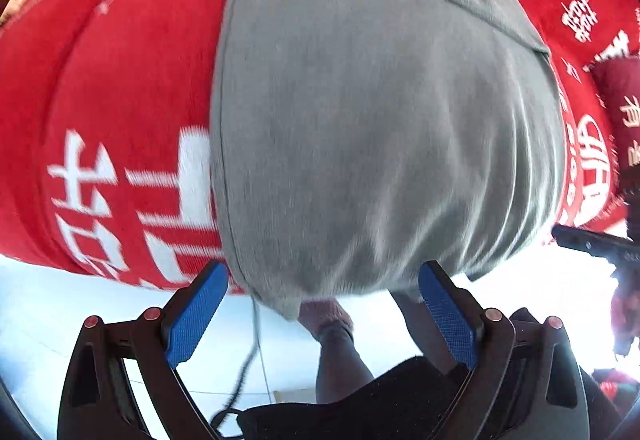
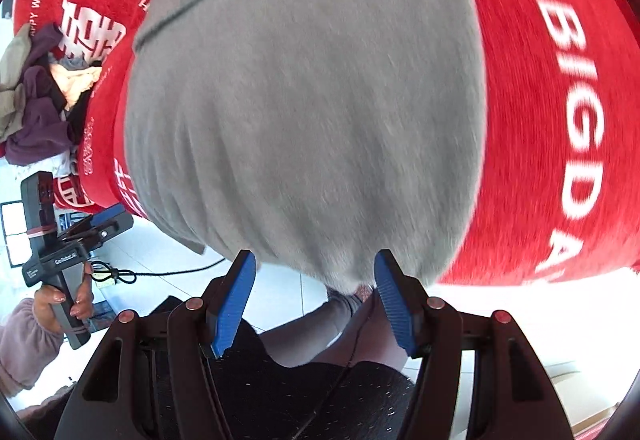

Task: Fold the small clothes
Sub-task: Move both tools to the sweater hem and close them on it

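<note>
1. Left wrist view: the left tongs [image 1: 322, 310] stand open, blue pads well apart, nothing between them. They hang over the near hem of the grey garment [image 1: 380, 119], which lies spread on the red cloth [image 1: 132, 87] covering the counter. The hem droops over the counter's near edge, close to the pads; whether it touches either pad cannot be told from the blur.

2. Same view: the garment's near left corner sits just beside the left pad. At the right edge the dark body of the right tongs [image 1: 592, 244] pokes in, apart from the fabric.

3. Right wrist view: the right tongs [image 2: 314, 302] are open as well, empty, poised over the garment's [image 2: 304, 111] near hem towards its right corner. The left tongs [image 2: 102, 220] show at the left, held by a hand [image 2: 64, 304], just beside the garment's other near corner, with nothing clamped in them.

4. A pile of other clothes [image 2: 36, 95] lies on the far left of the red cloth [image 2: 540, 119], well apart from the grey piece.

5. Step in hand, as I judge it: the garment is laid flat and both tongs are lining up on the near hem, before any fold.

6. The next move likely calls for each pair of tongs to pinch one near corner, both layers together, then carry the hem evenly towards the far band.
</note>
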